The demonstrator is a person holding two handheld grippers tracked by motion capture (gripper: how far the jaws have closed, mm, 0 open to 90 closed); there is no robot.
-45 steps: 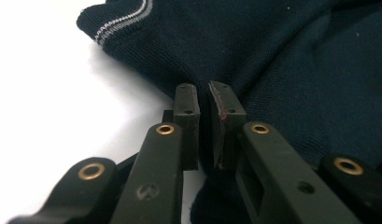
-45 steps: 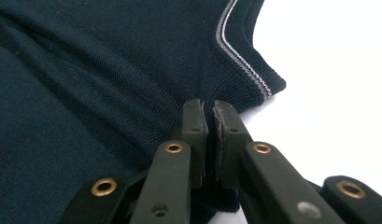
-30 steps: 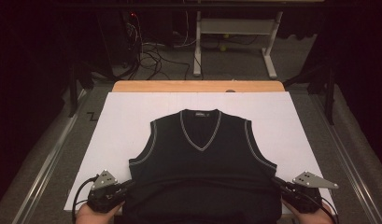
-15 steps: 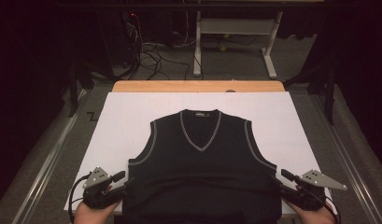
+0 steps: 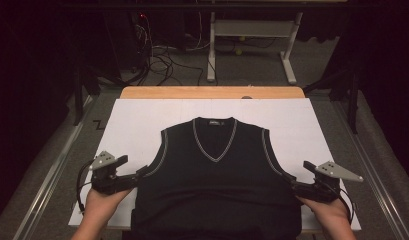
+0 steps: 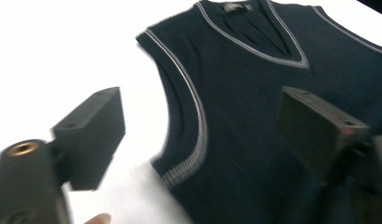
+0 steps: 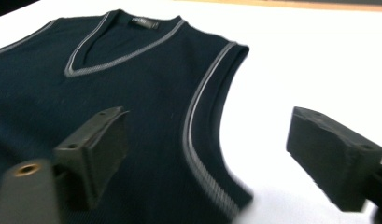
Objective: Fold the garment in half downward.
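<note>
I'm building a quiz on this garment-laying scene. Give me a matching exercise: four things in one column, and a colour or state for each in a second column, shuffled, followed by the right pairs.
Things:
1. sleeveless knitted V-neck vest
2. trim along the vest's neckline
3. large flat sheet under the vest
4. left tool

Colour or state:
A. white
B. jaws apart, nothing between them
C. light grey
D. dark navy, spread flat

Pairs: 1-D, 2-C, 3-A, 4-B
</note>
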